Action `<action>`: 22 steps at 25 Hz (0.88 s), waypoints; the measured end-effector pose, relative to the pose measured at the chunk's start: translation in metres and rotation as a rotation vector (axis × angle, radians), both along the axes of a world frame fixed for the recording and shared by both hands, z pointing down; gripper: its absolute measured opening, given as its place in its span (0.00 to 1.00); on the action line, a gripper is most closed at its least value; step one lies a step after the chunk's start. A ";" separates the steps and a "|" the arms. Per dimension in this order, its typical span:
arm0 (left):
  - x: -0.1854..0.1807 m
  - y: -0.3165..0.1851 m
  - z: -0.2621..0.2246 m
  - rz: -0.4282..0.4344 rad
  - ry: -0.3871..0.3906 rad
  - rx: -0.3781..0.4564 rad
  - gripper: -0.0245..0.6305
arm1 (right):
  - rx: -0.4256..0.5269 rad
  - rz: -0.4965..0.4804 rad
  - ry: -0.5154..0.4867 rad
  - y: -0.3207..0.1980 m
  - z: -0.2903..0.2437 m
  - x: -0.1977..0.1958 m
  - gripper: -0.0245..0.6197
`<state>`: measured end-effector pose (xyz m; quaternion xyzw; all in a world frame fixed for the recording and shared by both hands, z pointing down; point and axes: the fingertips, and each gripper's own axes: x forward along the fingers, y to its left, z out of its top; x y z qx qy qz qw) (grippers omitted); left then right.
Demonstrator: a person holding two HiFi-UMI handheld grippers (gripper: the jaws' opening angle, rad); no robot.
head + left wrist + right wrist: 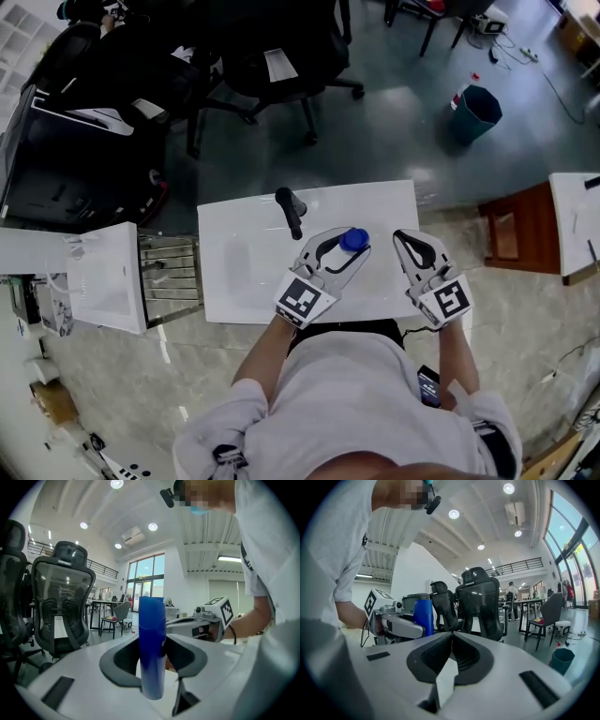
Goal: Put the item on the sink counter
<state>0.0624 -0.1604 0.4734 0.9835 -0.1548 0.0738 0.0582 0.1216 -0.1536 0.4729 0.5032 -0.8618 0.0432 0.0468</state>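
A blue cylindrical bottle (pixel 353 240) stands upright between the jaws of my left gripper (pixel 345 251), which is shut on it just above the white sink counter (pixel 239 277). In the left gripper view the blue bottle (pixel 152 644) fills the gap between the two dark pads. My right gripper (pixel 403 240) hovers over the counter's right end with its jaws shut and nothing between them; in its own view the right gripper (pixel 451 639) has its pads meeting at the tips. From there the blue bottle (pixel 423 616) shows to the left.
A black faucet (pixel 291 212) rises at the counter's back middle. A metal rack (pixel 171 277) and a white table (pixel 105 277) stand to the left, a wooden stool (pixel 511 230) to the right. Black office chairs (pixel 272 56) and a teal bin (pixel 476 111) lie beyond.
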 end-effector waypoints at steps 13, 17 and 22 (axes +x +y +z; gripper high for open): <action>0.012 -0.038 0.033 -0.023 -0.073 0.007 0.29 | -0.032 -0.053 -0.031 -0.042 0.034 0.013 0.05; 0.017 -0.051 0.045 -0.029 -0.082 -0.005 0.29 | -0.046 -0.044 -0.044 -0.052 0.045 0.018 0.05; 0.024 -0.059 0.060 -0.017 -0.113 -0.004 0.29 | -0.069 -0.027 -0.059 -0.057 0.060 0.024 0.05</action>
